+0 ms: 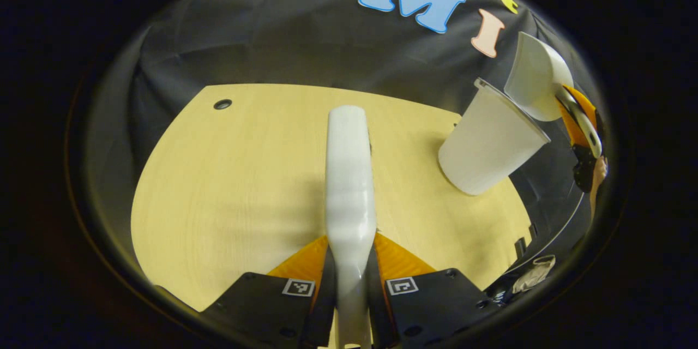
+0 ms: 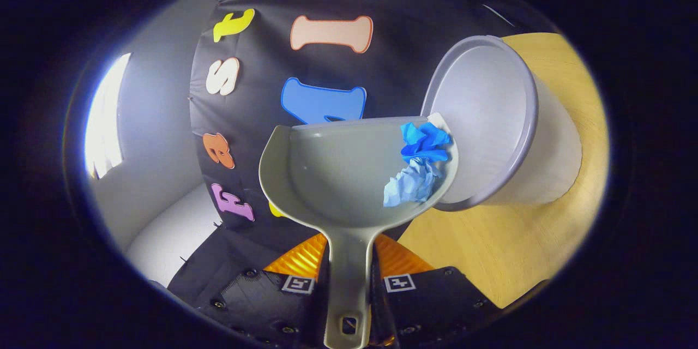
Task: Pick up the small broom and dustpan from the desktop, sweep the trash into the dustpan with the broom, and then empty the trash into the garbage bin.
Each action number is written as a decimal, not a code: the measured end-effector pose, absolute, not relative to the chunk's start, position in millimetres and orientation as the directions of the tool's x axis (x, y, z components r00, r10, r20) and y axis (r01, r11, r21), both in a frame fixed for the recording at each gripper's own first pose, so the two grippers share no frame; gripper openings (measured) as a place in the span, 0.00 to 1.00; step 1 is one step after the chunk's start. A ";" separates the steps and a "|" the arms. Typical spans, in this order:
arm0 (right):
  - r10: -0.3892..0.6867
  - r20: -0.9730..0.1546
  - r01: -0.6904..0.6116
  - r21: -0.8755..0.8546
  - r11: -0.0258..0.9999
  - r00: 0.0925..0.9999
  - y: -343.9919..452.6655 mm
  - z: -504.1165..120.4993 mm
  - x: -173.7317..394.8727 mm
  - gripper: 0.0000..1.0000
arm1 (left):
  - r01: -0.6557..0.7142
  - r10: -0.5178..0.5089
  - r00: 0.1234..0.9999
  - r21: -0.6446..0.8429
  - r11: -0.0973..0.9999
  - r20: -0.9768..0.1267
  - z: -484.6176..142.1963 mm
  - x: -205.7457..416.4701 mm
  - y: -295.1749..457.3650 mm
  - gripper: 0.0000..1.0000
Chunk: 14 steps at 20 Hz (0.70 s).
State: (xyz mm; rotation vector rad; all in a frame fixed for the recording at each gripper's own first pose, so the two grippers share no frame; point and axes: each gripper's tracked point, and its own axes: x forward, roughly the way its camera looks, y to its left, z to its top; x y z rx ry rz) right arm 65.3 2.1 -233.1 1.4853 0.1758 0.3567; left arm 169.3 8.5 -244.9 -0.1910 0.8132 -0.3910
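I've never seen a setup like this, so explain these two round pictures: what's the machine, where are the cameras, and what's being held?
No robot here: a person holds a two-finger tool in each hand, and a fisheye camera rides on each, looking along its fingers. In the left gripper view, the left tool grips the white broom above the wooden desktop, with the white garbage bin standing at its right side. In the right gripper view, the right tool clamps the grey dustpan by its handle, tipped toward the bin's mouth. Crumpled blue trash lies in the pan near that edge, not yet emptied.
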 end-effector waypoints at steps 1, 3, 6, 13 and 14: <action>0.335 0.120 -0.131 0.991 0.010 0.935 1.0 -231.7 66.4 0.32 | 0.276 -0.411 0.618 -0.305 0.912 -0.670 -243.3 168.2 6.0 0.34; 0.320 0.166 -0.150 0.986 -0.076 0.933 -3.8 -230.0 65.8 0.32 | 0.290 -0.412 0.616 -0.293 0.911 -0.672 -240.9 167.2 0.9 0.34; 0.297 0.211 -0.167 0.971 -0.169 0.931 -7.2 -223.5 65.3 0.32 | 0.308 -0.417 0.608 -0.283 0.908 -0.676 -238.0 164.5 -5.1 0.31; 0.307 0.171 -0.142 0.983 -0.115 0.936 0.4 -229.5 65.2 0.32 | 0.309 -0.431 0.597 -0.302 0.902 -0.677 -236.3 162.2 -6.3 0.34; 0.306 0.165 -0.141 0.985 -0.099 0.938 1.2 -229.5 65.8 0.32 | 0.305 -0.432 0.595 -0.307 0.901 -0.678 -236.9 161.5 -5.3 0.34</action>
